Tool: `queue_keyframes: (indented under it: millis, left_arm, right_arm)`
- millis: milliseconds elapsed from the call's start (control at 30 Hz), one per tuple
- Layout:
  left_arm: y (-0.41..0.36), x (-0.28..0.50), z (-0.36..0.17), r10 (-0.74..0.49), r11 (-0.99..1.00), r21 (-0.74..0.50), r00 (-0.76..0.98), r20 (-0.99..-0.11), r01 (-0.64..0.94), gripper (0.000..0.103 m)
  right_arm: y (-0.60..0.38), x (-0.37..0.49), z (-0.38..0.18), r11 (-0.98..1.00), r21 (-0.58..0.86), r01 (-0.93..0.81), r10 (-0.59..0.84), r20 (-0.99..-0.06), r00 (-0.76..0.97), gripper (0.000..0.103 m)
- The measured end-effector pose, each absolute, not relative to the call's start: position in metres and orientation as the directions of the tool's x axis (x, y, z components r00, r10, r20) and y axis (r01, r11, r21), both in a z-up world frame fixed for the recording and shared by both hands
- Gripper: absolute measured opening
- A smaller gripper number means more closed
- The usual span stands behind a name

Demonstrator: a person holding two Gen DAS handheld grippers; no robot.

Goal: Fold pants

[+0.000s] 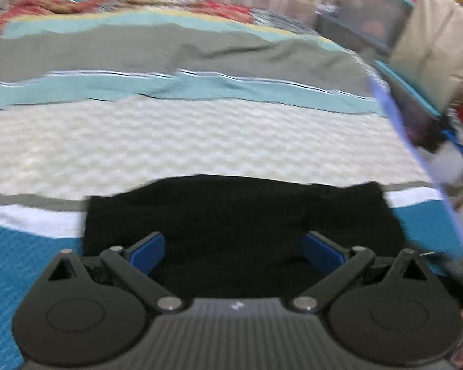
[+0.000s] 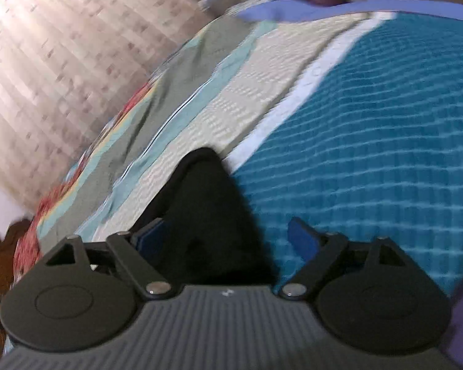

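Black pants between both spread claws, on striped bedspread.

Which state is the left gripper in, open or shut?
Open: the left gripper has its blue-padded fingers spread wide apart over the black fabric pants, gripping nothing.

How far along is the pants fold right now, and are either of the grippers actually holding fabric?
Done: the black pants lie on the striped bedspread as a compact, roughly rectangular bundle, so some folding looks complete. In hand: nothing; the left gripper and right gripper both have their jaws spread wide over the fabric, gripping none. Left: possibly another fold or smoothing; the blur hides how many layers there are.
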State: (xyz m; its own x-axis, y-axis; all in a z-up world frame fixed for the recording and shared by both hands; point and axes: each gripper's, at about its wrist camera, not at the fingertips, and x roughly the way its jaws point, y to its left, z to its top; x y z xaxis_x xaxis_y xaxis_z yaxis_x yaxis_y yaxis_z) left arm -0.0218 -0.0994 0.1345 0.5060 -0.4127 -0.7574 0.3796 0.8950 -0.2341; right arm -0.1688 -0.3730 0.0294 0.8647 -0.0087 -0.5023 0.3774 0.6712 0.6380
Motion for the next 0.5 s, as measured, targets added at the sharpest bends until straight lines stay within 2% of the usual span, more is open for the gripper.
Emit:
queue_keyframes:
  millis: [33, 67, 133, 233, 300, 467, 500]
  left_arm:
    - [-0.111, -0.019, 0.137, -0.442, 0.878, -0.254, 0.481, -0.757, 0.406, 0.100]
    - [-0.123, -0.018, 0.139, -0.460, 0.864, -0.262, 0.464, -0.757, 0.430, 0.100]
    - [-0.145, -0.017, 0.145, -0.481, 0.842, -0.259, 0.439, -0.759, 0.474, 0.100]
    - [-0.174, -0.019, 0.153, -0.527, 0.798, -0.271, 0.406, -0.747, 0.538, 0.103]
    - [-0.190, -0.019, 0.155, -0.551, 0.770, -0.278, 0.379, -0.744, 0.574, 0.103]
    - [-0.215, -0.027, 0.150, -0.512, 0.749, -0.193, 0.368, -0.776, 0.634, 0.103]
    - [-0.218, -0.027, 0.146, -0.496, 0.748, -0.172, 0.366, -0.787, 0.641, 0.099]
  right_arm:
    - [-0.366, -0.161, 0.031, 0.696, 0.626, 0.352, 0.033, -0.518, 0.855, 0.040]
    - [-0.356, -0.155, 0.035, 0.730, 0.590, 0.346, 0.039, -0.541, 0.840, 0.018]
    - [-0.329, -0.146, 0.049, 0.803, 0.511, 0.307, 0.031, -0.549, 0.835, 0.017]
    - [-0.285, -0.142, 0.076, 0.887, 0.438, 0.147, 0.099, -0.491, 0.865, 0.017]
    - [-0.253, -0.139, 0.089, 0.938, 0.341, 0.064, 0.116, -0.481, 0.869, 0.017]
    - [-0.196, -0.136, 0.098, 0.989, 0.128, -0.074, 0.129, -0.501, 0.856, 0.017]
    - [-0.190, -0.136, 0.099, 0.989, 0.115, -0.093, 0.138, -0.502, 0.854, 0.017]
